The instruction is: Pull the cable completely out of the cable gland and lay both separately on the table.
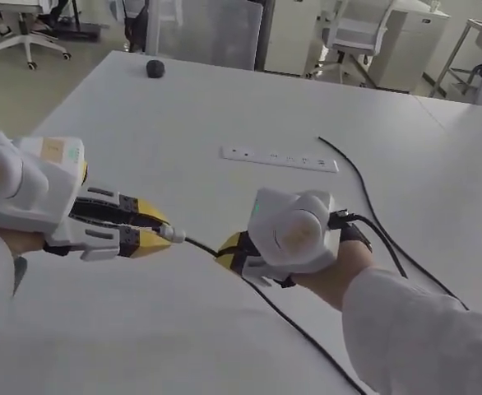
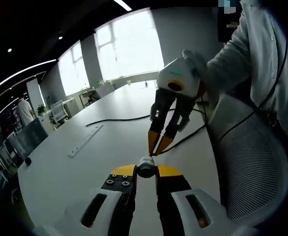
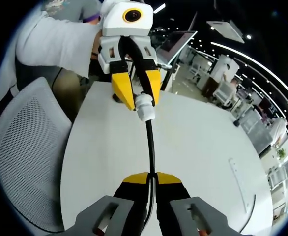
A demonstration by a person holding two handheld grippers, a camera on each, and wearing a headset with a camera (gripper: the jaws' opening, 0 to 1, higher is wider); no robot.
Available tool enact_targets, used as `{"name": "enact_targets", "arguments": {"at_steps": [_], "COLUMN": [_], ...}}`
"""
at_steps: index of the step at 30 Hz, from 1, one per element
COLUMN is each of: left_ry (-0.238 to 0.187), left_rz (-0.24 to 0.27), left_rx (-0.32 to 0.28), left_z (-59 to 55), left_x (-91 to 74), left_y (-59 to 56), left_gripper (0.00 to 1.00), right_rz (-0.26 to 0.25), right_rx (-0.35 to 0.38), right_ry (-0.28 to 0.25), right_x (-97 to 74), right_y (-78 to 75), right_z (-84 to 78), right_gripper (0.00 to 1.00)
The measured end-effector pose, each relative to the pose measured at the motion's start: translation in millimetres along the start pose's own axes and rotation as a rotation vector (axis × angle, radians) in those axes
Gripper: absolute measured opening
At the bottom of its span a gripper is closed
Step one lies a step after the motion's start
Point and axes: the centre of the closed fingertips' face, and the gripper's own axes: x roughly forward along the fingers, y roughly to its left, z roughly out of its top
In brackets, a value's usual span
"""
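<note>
A white cable gland [image 1: 173, 234] is held above the white table [image 1: 224, 107], with my left gripper [image 1: 164, 235] shut on it. A black cable [image 1: 201, 244] comes out of the gland's right end. My right gripper [image 1: 229, 250] is shut on that cable a short way from the gland, and the rest trails toward me across the table. In the left gripper view the gland [image 2: 145, 167] sits between my yellow jaws, and the right gripper [image 2: 157, 145] pinches the cable just beyond. In the right gripper view the cable [image 3: 151, 142] runs from my shut jaws to the gland [image 3: 145, 108].
A flat white strip [image 1: 279, 158] lies mid-table. A small black round object [image 1: 155, 68] sits near the far edge. More black cable [image 1: 371, 216] loops along the right side. Office chairs [image 1: 352, 37] stand beyond the table.
</note>
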Motion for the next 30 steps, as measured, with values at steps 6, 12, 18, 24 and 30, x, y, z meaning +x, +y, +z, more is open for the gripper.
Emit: {"name": "enact_targets", "arguments": {"at_steps": [6,12,18,24,30], "left_ry": [-0.002,-0.007,-0.019,-0.024,-0.026], "left_rz": [0.011,0.018,0.031,0.036,0.030], "left_rx": [-0.002,-0.002,-0.008,-0.015,-0.017], "left_z": [-0.2,0.5,1.6,0.5,-0.6], "left_x": [-4.7,-6.4,-10.7,-11.4,-7.3], "left_y": [1.4,3.2,7.3,8.4,5.9], "left_gripper": [0.15,0.15,0.15,0.15,0.15], "right_rz": [-0.003,-0.007,-0.010,-0.009,-0.014], "right_rx": [0.023,0.043,0.057,0.073,0.105], "right_ry": [0.021,0.034,0.047,0.055,0.036], "right_x": [0.7,1.0,0.6,0.7,-0.9], "right_y": [-1.5,-3.9,-5.6,-4.9,-10.3], "right_z": [-12.3,-18.8,-26.7,-30.9,-24.8], "right_gripper": [0.00,0.00,0.00,0.00,0.00]}}
